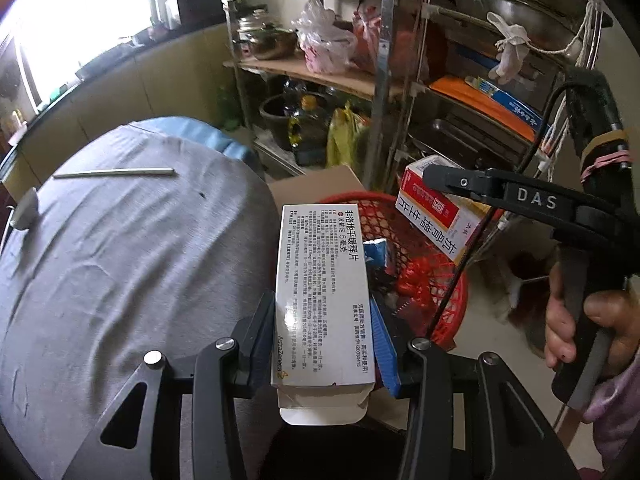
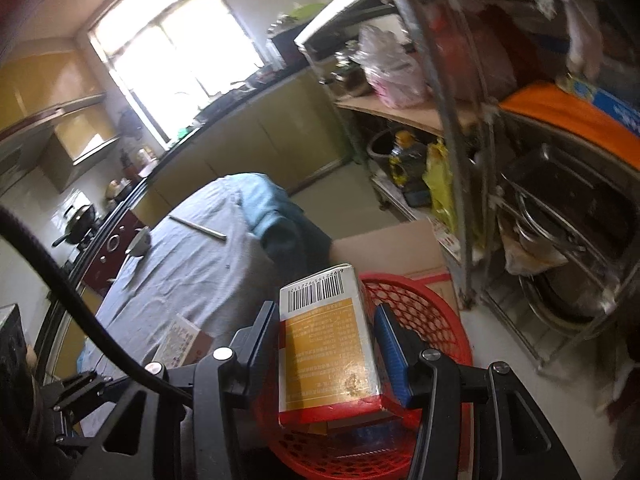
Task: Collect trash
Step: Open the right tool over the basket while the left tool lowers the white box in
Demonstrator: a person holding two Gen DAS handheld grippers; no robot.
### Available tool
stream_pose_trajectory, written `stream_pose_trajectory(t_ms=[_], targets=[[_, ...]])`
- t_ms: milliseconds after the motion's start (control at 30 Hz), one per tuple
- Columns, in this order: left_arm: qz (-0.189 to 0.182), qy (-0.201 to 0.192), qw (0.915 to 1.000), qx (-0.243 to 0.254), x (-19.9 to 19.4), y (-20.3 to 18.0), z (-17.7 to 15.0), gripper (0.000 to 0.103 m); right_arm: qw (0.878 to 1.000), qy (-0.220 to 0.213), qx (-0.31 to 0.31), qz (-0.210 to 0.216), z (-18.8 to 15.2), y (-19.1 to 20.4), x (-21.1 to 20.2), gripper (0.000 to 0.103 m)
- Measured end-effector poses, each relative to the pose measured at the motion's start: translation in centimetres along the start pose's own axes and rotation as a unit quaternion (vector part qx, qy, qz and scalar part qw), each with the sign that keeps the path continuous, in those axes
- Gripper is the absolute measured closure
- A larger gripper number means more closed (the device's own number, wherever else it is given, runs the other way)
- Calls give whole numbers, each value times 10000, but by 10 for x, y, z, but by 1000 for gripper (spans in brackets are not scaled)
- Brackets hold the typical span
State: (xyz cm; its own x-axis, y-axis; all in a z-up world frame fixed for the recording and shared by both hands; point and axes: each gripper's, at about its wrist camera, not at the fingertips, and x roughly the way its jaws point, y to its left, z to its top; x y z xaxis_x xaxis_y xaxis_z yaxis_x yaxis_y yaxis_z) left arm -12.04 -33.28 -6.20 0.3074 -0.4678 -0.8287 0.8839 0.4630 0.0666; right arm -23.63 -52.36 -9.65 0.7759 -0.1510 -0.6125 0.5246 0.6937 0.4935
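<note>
Between my left gripper (image 1: 326, 344) pads: white medicine box (image 1: 324, 300) pinched, red mesh basket (image 1: 452, 312) just ahead and below. Right gripper (image 2: 326, 344) pinches orange-and-red medicine box (image 2: 332, 344) over same basket. Risks: boxes collide above basket; white box's open flap snags; early release drops it onto grey tablecloth (image 1: 132, 264).

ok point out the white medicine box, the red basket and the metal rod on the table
white medicine box (image 1: 324, 296), left wrist view, printed face
red basket (image 2: 436, 320), right wrist view, mesh rim
metal rod (image 1: 114, 173), left wrist view, mid-length
</note>
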Motion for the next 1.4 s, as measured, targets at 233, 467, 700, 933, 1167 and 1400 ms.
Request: stream_pose_trajectory(t_ms=[233,467,700,933,1167,1400], targets=[[-11,161,9998,87,12,-6,-3,56,9983,380,424,-103,-8,-23,21,50],[-32,378,9991,183,28,-9,-6,56,9956,666,642,-117,-19,-29,39,50],[-96,513,9984,209,39,-12,-8,56,9927,847,853,-95,-25,-35,49,49],[-268,725,9969,127,52,-9,-10,56,9898,982,1027,-120,-27,-39,58,49],[-361,745,9965,90,57,-5,-11,55,9883,1025,1122,-140,-26,-40,60,48],[-394,773,9962,44,56,-2,-12,52,9877,1076,1119,-179,-26,-38,64,47]])
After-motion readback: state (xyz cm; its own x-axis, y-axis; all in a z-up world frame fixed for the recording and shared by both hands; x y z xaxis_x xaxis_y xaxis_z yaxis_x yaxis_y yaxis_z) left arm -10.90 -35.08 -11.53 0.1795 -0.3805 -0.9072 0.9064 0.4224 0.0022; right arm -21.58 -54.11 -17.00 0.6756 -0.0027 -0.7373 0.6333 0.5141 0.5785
